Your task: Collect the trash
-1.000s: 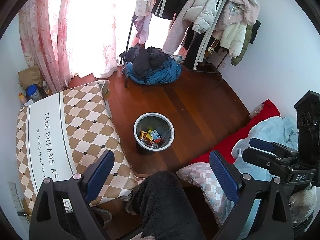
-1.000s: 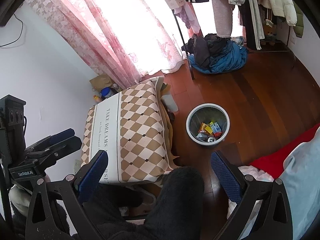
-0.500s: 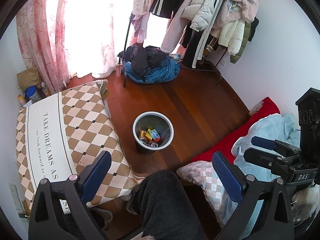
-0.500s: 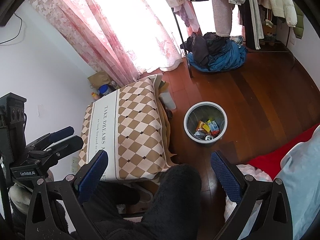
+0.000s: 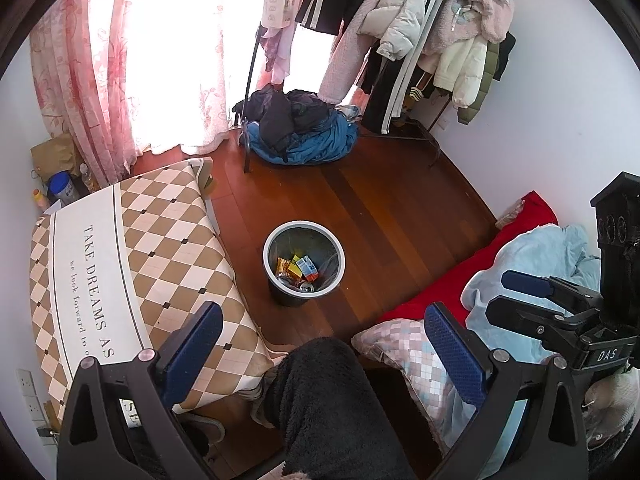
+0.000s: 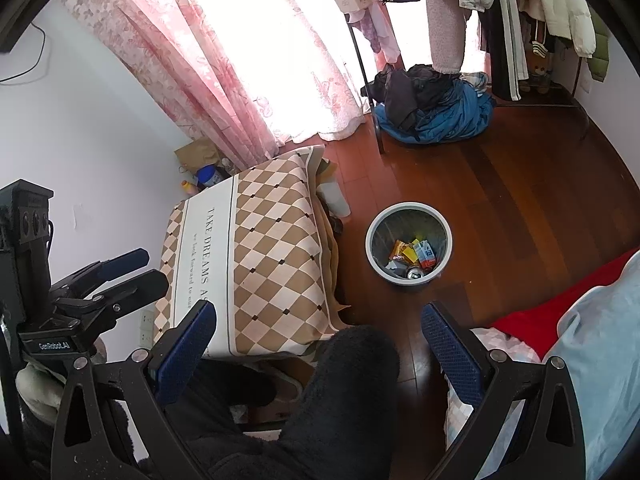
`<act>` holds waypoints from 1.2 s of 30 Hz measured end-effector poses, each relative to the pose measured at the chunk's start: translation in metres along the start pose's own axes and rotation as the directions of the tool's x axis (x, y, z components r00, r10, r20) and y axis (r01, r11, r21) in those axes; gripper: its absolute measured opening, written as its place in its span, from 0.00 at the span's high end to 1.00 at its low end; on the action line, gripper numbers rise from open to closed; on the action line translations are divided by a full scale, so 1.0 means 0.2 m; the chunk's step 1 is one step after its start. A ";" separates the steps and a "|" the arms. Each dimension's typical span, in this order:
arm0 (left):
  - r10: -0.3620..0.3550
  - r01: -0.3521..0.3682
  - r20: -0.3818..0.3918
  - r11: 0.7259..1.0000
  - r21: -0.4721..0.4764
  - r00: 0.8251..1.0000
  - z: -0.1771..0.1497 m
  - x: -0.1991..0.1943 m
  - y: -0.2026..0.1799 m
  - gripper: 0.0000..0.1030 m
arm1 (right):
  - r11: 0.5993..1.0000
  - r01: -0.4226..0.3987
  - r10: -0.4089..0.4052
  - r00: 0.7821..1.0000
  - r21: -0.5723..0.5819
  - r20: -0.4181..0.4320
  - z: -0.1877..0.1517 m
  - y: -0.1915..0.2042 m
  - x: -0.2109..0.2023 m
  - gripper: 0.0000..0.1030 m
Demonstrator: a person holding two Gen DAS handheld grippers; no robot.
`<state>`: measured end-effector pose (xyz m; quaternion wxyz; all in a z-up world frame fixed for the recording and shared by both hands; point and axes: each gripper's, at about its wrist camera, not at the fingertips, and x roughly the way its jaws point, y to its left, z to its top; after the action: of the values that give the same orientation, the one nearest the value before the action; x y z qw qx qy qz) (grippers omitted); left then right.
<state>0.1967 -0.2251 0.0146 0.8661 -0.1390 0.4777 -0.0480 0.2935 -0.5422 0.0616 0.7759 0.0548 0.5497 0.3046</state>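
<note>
A grey round trash bin (image 5: 280, 240) stands on the wooden floor; it also shows in the right wrist view (image 6: 374, 236). Inside lie colourful cartons and wrappers (image 5: 300, 266) and a drink can (image 6: 415, 274). My left gripper (image 5: 322, 320) is open and empty, held well above and short of the bin. My right gripper (image 6: 318, 318) is open and empty, also high above the floor. The right gripper shows at the right of the left wrist view (image 5: 532, 292); the left gripper shows at the left of the right wrist view (image 6: 128, 268).
A table with a checkered cloth (image 5: 120, 256) stands left of the bin. A bed with red sheet (image 5: 532, 208), blue blanket and checkered pillow (image 5: 404, 344) is on the right. A clothes pile (image 5: 300, 128) and a loaded garment rack (image 5: 420, 20) stand behind. A dark-clad knee (image 5: 324, 384) is below.
Both grippers have shifted slightly; the bin has drifted a little in each view. Both stay open and empty.
</note>
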 end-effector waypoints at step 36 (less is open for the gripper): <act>0.005 -0.005 0.000 1.000 0.000 1.000 -0.02 0.01 0.01 0.00 | 1.000 0.002 -0.002 1.000 -0.008 -0.005 -0.02 0.03 0.01 0.00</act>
<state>0.1935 -0.2244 0.0110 0.8664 -0.1376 0.4778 -0.0458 0.2882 -0.5368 0.0621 0.7750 0.0501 0.5505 0.3062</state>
